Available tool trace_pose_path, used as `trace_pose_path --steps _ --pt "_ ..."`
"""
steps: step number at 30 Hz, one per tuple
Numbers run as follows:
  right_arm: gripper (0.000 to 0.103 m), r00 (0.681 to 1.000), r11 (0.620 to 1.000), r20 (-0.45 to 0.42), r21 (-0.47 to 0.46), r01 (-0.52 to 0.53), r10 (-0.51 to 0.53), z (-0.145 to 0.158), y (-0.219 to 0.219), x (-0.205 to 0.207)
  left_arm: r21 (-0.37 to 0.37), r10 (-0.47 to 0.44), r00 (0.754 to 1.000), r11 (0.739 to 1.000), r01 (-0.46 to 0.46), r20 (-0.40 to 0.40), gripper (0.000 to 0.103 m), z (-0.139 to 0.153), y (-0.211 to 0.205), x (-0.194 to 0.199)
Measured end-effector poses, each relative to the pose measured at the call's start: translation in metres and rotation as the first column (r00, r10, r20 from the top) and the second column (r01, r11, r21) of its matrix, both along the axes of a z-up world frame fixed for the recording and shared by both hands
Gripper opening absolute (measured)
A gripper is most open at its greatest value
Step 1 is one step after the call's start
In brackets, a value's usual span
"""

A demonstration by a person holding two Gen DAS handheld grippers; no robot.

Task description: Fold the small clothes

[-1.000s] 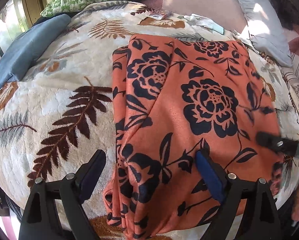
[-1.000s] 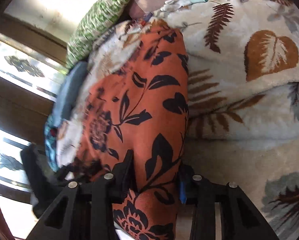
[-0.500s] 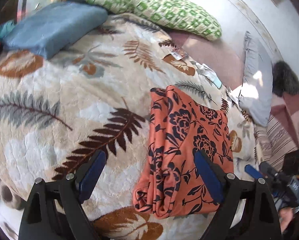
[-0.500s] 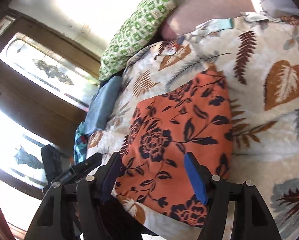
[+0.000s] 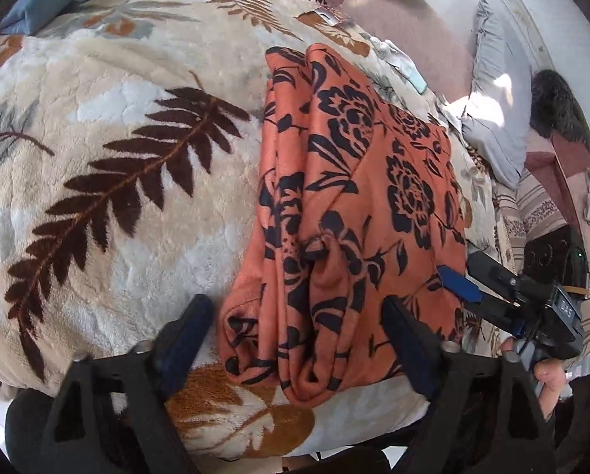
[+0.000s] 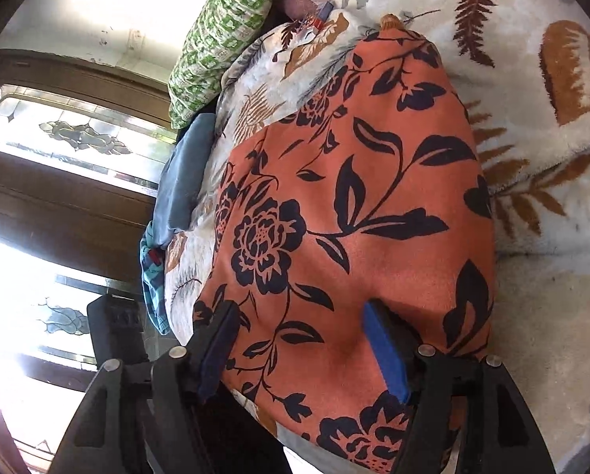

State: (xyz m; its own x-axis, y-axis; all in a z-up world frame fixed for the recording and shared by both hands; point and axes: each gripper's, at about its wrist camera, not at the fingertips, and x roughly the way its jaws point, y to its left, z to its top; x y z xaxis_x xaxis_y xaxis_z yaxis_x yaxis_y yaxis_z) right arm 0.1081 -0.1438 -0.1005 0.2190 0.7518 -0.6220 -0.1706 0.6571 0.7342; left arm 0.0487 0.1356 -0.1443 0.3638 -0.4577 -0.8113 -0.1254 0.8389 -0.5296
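An orange garment with black flowers [image 5: 354,205] lies folded in a long strip on a cream leaf-print blanket [image 5: 117,158]. Its near end is bunched in folds. My left gripper [image 5: 295,335] is open and hangs just over that near end, a finger on each side. My right gripper [image 6: 303,339] is open over the garment [image 6: 354,205] near its right side, its blue pads wide apart. The right gripper also shows in the left wrist view [image 5: 492,288] at the garment's right edge, held by a hand.
A green patterned pillow [image 6: 224,31] and a folded blue cloth [image 6: 180,181] lie at the blanket's far edge. A grey pillow [image 5: 496,110] and a striped cloth [image 5: 532,213] lie to the right. A wooden glazed door [image 6: 58,166] stands behind the bed.
The right gripper let go of the garment a second ago and opened. Both grippers pulled back, then came down close over the garment again.
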Motion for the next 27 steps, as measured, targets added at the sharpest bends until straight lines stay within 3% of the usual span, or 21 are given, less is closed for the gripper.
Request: trace_pose_path --steps 1,4,6,7,8,9,10,12,14,16,17,19,22,25,27 --pt "0.069 1.0 1.0 0.006 -0.002 -0.003 0.003 0.0 0.0 -0.001 -0.006 -0.003 1.0 1.0 0.003 -0.014 0.026 0.001 0.001 0.0" --pt "0.069 1.0 1.0 0.011 0.007 -0.005 0.005 -0.001 0.001 0.0 -0.052 0.045 0.997 0.998 -0.042 0.063 0.024 0.021 0.006 -0.009" --pt "0.069 1.0 1.0 0.013 0.015 -0.006 0.006 -0.002 -0.001 0.0 0.009 0.037 0.99 0.999 -0.038 0.133 0.024 0.027 0.0 -0.014" --pt "0.069 1.0 1.0 0.014 0.018 -0.008 0.008 -0.002 -0.002 0.0 0.058 0.034 0.996 0.998 -0.039 0.085 0.024 0.01 -0.002 -0.01" --pt "0.069 1.0 1.0 0.012 0.019 -0.009 0.009 -0.003 -0.001 0.0 0.032 0.059 0.998 0.998 -0.058 -0.012 0.027 -0.014 0.003 -0.005" --pt "0.069 1.0 1.0 0.006 0.02 -0.015 0.014 -0.003 0.0 0.001 -0.042 0.104 0.994 0.994 -0.105 -0.026 0.029 -0.021 0.013 -0.004" --pt "0.069 1.0 1.0 0.008 0.01 -0.018 0.018 -0.003 0.002 0.001 -0.067 0.099 0.994 0.993 -0.102 -0.034 0.031 -0.016 0.017 -0.002" --pt "0.069 1.0 1.0 0.021 -0.006 -0.022 0.022 -0.001 0.003 -0.001 -0.063 0.088 0.996 0.994 -0.088 0.001 0.038 0.004 0.018 -0.001" --pt "0.069 0.999 1.0 0.024 -0.004 -0.024 0.024 -0.002 0.002 -0.001 -0.076 0.086 0.994 0.994 -0.081 0.066 0.073 0.025 0.023 0.001" --pt "0.069 1.0 1.0 0.019 0.005 -0.02 0.02 -0.002 0.0 0.0 -0.095 0.146 0.979 0.987 -0.133 0.145 0.091 0.04 0.034 0.006" --pt "0.069 1.0 1.0 0.019 0.003 -0.023 0.023 -0.002 0.0 0.0 -0.094 0.177 0.972 0.982 -0.164 0.153 0.095 0.043 0.04 0.013" --pt "0.069 0.999 1.0 0.021 0.002 -0.027 0.027 -0.002 0.0 -0.001 -0.137 0.202 0.974 0.973 -0.187 0.1 0.095 0.036 0.05 0.035" --pt "0.069 0.999 1.0 0.021 0.007 -0.028 0.028 -0.002 -0.001 -0.001 -0.212 0.164 0.986 0.964 -0.161 -0.003 0.095 0.009 0.045 0.068" --pt "0.069 0.999 0.999 0.02 0.011 -0.032 0.031 -0.002 -0.002 -0.001 -0.173 0.127 0.989 0.975 -0.137 -0.071 0.095 -0.012 0.033 0.089" --pt "0.069 0.999 0.999 0.021 0.013 -0.036 0.036 -0.002 -0.003 -0.001 -0.172 0.127 0.99 0.976 -0.135 -0.054 0.093 -0.011 0.031 0.089"
